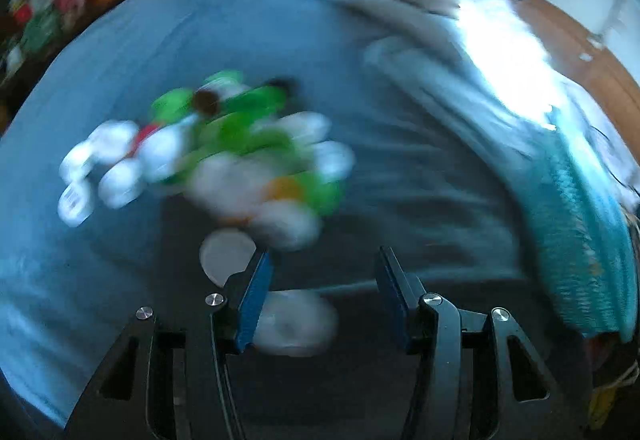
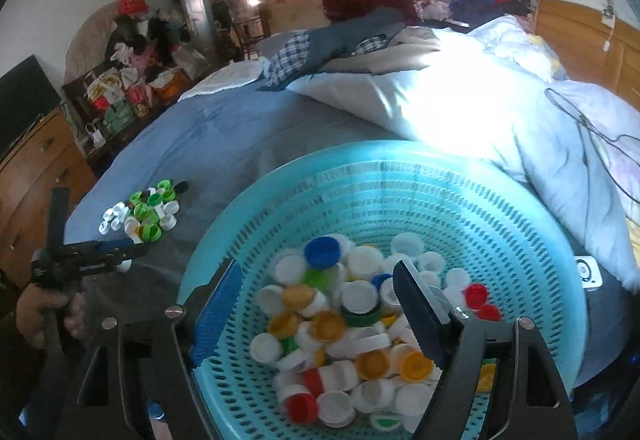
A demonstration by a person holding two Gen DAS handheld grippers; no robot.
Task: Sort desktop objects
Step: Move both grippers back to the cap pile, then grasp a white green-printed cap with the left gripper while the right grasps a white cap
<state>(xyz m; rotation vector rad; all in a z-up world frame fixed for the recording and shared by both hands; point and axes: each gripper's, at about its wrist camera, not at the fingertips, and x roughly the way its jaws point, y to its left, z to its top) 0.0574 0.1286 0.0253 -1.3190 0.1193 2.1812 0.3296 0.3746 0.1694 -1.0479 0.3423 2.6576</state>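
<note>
Sorting caps: basket (image 2: 400, 176) to pile (image 1: 224, 160)

Right claw (image 2: 320, 304) spread wide over the basket's caps (image 2: 360, 300), nothing pinched yet. Left claw (image 1: 320, 272) parted too, empty, by the green-and-white pile on the sheet (image 1: 120, 60). Could easily scoop two caps at once, packed that tight. Could also knock the pile loose.

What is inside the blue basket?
The basket holds a heap of loose bottle caps: mostly white, with yellow, red, green and blue ones. Whatever lies beneath the top layer is covered.
</note>
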